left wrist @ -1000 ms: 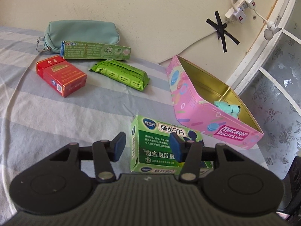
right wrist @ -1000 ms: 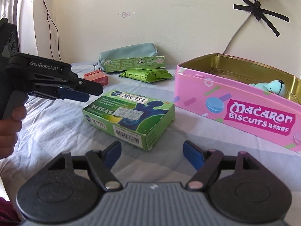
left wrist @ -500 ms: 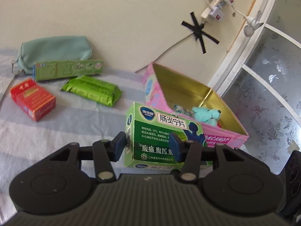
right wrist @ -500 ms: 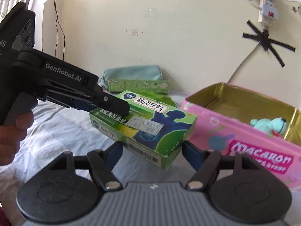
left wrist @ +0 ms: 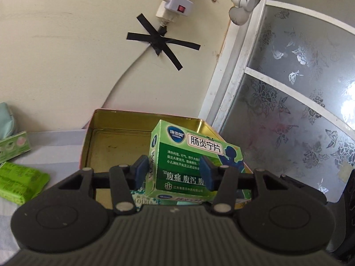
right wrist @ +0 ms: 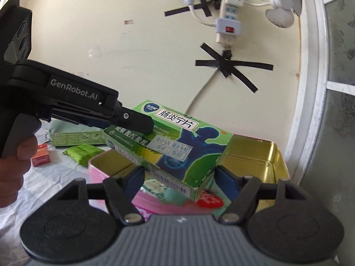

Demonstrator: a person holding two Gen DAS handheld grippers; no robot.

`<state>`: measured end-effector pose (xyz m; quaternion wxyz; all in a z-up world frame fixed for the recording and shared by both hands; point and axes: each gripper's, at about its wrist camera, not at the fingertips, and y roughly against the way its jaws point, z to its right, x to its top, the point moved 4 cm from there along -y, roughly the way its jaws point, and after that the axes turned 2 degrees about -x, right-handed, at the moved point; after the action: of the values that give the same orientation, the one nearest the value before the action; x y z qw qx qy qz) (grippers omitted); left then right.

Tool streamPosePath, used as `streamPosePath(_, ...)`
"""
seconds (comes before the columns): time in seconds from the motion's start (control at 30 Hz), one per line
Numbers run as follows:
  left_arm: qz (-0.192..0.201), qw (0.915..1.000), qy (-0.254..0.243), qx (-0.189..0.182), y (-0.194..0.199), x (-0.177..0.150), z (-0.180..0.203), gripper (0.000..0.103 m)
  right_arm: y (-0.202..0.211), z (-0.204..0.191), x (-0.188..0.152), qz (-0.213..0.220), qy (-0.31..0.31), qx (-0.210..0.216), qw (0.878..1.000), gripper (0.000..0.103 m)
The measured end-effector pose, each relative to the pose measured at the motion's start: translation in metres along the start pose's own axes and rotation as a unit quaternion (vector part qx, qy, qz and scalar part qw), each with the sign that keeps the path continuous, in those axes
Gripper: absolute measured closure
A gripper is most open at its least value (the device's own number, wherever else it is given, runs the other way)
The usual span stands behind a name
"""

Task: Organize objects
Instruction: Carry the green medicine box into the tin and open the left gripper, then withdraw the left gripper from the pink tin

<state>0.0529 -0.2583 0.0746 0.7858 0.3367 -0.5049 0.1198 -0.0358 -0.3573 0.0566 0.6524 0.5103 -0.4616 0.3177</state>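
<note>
Above the open pink biscuit tin (left wrist: 88, 141), the left gripper (left wrist: 175, 173) clamps a green medicine box (left wrist: 190, 164), holding it tilted in the air over the tin's gold interior. The right gripper (right wrist: 179, 177) hangs just in front, jaws apart and gripping nothing. A green packet (left wrist: 20, 184) lies on the striped bedsheet (left wrist: 55, 146).

There are two tools: the left tool (left wrist: 174, 173) and the right tool (right wrist: 180, 178). I count one green medicine box (left wrist: 190, 159), one pink tin (left wrist: 115, 141), one long green carton (right wrist: 75, 137), one green soft pack (right wrist: 83, 154), one red box (right wrist: 41, 156) and one teal pouch (left wrist: 6, 119). Inside the tin there seem to be one or two more small things, but they are mostly hidden.
</note>
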Motion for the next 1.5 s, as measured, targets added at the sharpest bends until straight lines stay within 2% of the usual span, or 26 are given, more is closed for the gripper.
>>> streamPosePath(0.17,0.006,0.9996,-0.023,0.012,-0.054,0.012,0.012,0.05,-0.039,0.021,-0.004,-0.023,-0.011,-0.034,0.999,0.029)
streamPosePath(0.27,0.002,0.9985,-0.022,0.051,-0.078,0.016,0.01,0.05,-0.061,0.036,-0.008,-0.026,-0.025,-0.084,0.996,0.027)
streamPosePath(0.33,-0.005,0.9986,-0.007,0.051,-0.081,0.013,0.007,0.05,-0.063,0.045,-0.012,-0.021,-0.055,-0.079,0.995,0.027)
streamPosePath(0.47,-0.012,0.9971,-0.025,0.07,-0.077,0.0,0.009,0.05,-0.054,0.051,-0.025,-0.01,-0.078,-0.077,0.994,0.027)
streamPosePath(0.8,-0.039,0.9929,-0.044,0.104,-0.052,-0.022,0.013,0.049,-0.026,0.052,-0.029,0.008,-0.111,-0.084,0.99,0.027)
streamPosePath(1.2,-0.03,0.9894,-0.061,0.128,-0.016,-0.038,0.014,0.046,0.01,0.054,-0.041,0.048,-0.184,-0.107,0.976,0.027)
streamPosePath(1.5,-0.025,0.9858,-0.067,0.152,0.016,-0.05,0.008,0.044,0.035,0.039,-0.044,0.06,-0.219,-0.092,0.969,0.023)
